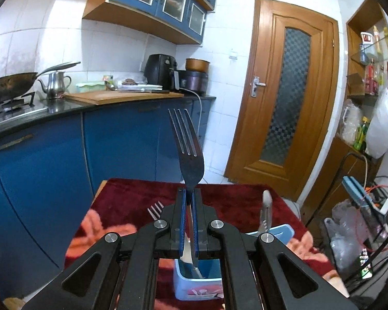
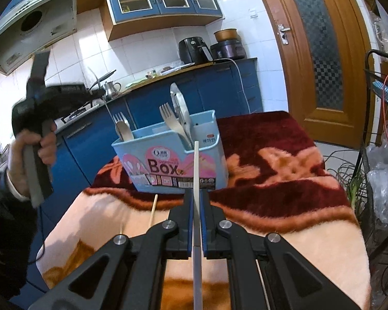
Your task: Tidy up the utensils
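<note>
My left gripper (image 1: 190, 192) is shut on a metal fork (image 1: 187, 142), held by its neck with the tines pointing up. It hangs above the light blue utensil box (image 1: 194, 288). In the right wrist view a hand holds this left gripper (image 2: 98, 93) up at the left, above and left of the box (image 2: 168, 165). The box stands on the blanket and holds forks (image 2: 168, 115), a spoon (image 2: 125, 130) and metal tongs (image 2: 179, 106). My right gripper (image 2: 196, 193) is shut on a white chopstick (image 2: 196, 165) that points at the box's front wall.
A wooden chopstick (image 2: 153, 208) lies on the patterned blanket (image 2: 284, 170) in front of the box. Blue kitchen cabinets (image 1: 51, 160) and a counter run behind and to the left. A wooden door (image 1: 284, 98) and a rack with bags and cables (image 1: 362, 219) stand at the right.
</note>
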